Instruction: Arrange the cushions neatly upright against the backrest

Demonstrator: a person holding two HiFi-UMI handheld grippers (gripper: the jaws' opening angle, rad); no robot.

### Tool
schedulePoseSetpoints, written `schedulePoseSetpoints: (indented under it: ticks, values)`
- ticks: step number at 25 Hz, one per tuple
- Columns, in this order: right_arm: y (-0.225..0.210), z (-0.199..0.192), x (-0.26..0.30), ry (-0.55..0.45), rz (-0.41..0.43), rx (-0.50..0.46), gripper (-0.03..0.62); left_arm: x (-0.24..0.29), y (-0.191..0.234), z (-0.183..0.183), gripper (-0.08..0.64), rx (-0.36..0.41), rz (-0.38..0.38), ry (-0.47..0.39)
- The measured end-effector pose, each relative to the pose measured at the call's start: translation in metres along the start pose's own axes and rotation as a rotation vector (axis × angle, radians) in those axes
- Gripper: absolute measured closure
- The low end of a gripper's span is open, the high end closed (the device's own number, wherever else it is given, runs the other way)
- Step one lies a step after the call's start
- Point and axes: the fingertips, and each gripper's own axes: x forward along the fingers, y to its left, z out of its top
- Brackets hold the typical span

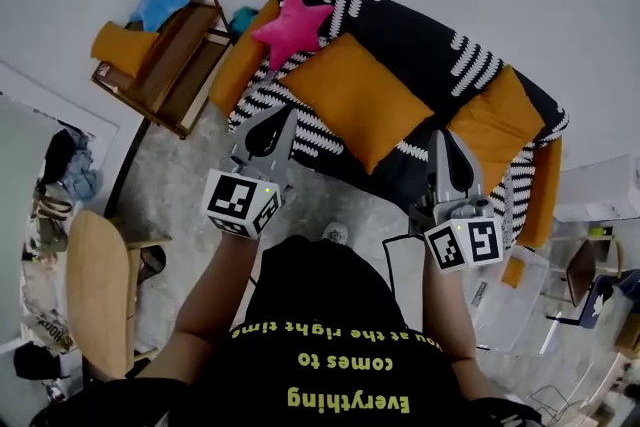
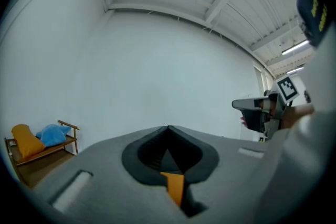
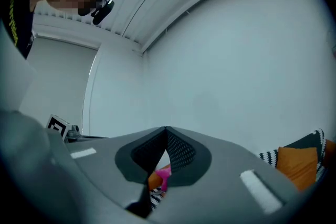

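Both claws closed, cushions on sofa.
Head view: left claw (image 1: 284,119) and right claw (image 1: 441,139) hang before the sofa (image 1: 425,35); orange cushion (image 1: 365,100) lies mid-seat, pink star cushion (image 1: 292,27) by the backrest. Left gripper view: jaws together, empty. Right gripper view: likewise.

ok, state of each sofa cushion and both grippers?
left gripper: shut, empty.
right gripper: shut, empty.
pink star-shaped cushion: leaning on black striped backrest.
large orange rectangular cushion: lying askew on seat.
second orange cushion: tilted at seat's end.
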Motion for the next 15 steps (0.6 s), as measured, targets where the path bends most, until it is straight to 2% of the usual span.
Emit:
schedulePoseSetpoints:
  ticks: [9,15]
  values:
    - [-0.044,-0.021,0.056,0.039,-0.02,0.039,0.581,0.069,0.039,-0.012,0.56,-0.019,0.021,0.033]
    - [-0.087,-0.035,0.12,0.044,-0.11,0.044,0.581,0.148,0.085,-0.027,0.56,-0.033,-0.033,0.056]
